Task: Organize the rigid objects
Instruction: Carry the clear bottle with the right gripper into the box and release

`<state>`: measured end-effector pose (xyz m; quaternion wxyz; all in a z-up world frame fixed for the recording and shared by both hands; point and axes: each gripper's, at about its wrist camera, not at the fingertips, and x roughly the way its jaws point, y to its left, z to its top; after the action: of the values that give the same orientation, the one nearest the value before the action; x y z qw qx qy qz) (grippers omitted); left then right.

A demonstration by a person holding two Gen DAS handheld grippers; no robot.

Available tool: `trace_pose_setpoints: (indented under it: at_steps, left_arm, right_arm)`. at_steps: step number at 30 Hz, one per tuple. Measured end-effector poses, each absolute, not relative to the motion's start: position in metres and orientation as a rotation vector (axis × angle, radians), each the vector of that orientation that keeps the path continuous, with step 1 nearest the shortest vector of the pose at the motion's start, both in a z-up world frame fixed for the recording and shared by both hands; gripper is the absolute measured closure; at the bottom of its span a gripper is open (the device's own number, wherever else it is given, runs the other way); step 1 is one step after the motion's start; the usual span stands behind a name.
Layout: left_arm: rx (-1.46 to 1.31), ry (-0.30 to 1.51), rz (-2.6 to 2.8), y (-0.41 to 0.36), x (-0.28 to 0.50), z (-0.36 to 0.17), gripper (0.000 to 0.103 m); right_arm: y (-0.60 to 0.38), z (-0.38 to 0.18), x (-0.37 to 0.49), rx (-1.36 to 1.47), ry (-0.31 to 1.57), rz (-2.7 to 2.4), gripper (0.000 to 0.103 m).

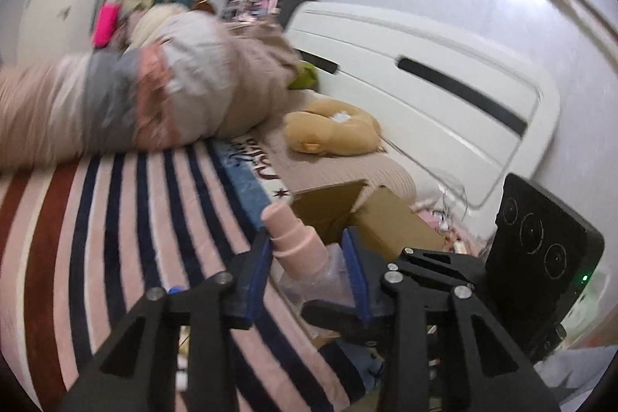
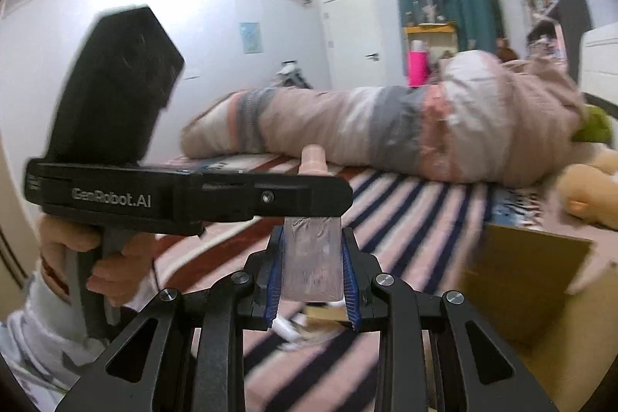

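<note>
A clear bottle with a pink stepped cap is held above the striped bed cover. In the left wrist view it lies between the left gripper blue pads, with gaps at the sides. The right gripper holds its clear lower body from the right. In the right wrist view the right gripper is shut on the clear bottle body, and the pink cap sticks up behind the left gripper's black body. An open cardboard box sits just beyond; it also shows in the right wrist view.
A rolled pink and grey quilt lies across the bed. A tan plush pillow and a green toy lie near the white headboard. The striped cover spreads to the left.
</note>
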<state>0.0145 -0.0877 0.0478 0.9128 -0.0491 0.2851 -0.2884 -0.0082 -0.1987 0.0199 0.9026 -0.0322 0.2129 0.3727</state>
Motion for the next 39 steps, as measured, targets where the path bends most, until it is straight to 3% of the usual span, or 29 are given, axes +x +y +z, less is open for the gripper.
trace_pose_setpoints:
  at_steps: [10, 20, 30, 31, 33, 39]
  left_arm:
    - [0.111, 0.64, -0.715, -0.204, 0.032, 0.038, 0.076]
    - [0.122, 0.73, -0.795, -0.251, 0.044, 0.009, 0.075]
    - [0.105, 0.708, -0.771, -0.24, 0.044, 0.011, 0.044]
    - [0.099, 0.702, -0.762, -0.235, 0.044, 0.012, 0.041]
    - [0.089, 0.687, -0.743, -0.223, 0.043, 0.016, 0.037]
    - [0.056, 0.62, -0.58, -0.155, 0.037, 0.035, 0.03]
  right_arm:
    - [-0.277, 0.005, 0.0, -0.043, 0.513, 0.52, 0.081]
    - [-0.318, -0.021, 0.012, -0.003, 0.652, 0.375, 0.079]
    - [-0.332, -0.027, 0.01, -0.008, 0.685, 0.269, 0.076]
    - [-0.332, -0.026, 0.01, -0.009, 0.686, 0.263, 0.075]
    - [-0.332, -0.024, 0.011, -0.003, 0.683, 0.25, 0.059]
    - [-0.309, 0.001, 0.005, -0.011, 0.598, 0.327, 0.057]
